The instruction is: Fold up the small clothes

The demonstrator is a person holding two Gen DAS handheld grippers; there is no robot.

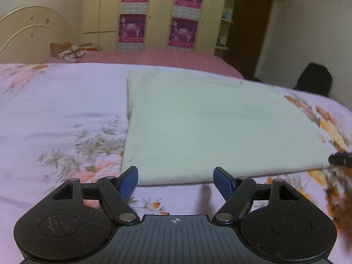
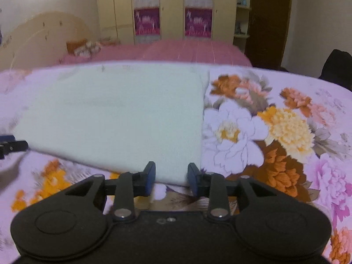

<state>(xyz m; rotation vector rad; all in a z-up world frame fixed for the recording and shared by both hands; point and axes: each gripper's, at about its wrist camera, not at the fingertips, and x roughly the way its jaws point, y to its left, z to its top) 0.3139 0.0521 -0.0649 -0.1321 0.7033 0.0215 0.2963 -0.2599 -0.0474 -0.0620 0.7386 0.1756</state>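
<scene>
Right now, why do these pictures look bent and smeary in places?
Left wrist view: fisheye bends the floral bedsheet; its right edge smears with motion blur; the pale folded cloth looks soft. Right wrist view: the headboard is ghosted, a ceiling light glares top left, flowers stay fairly crisp.
</scene>
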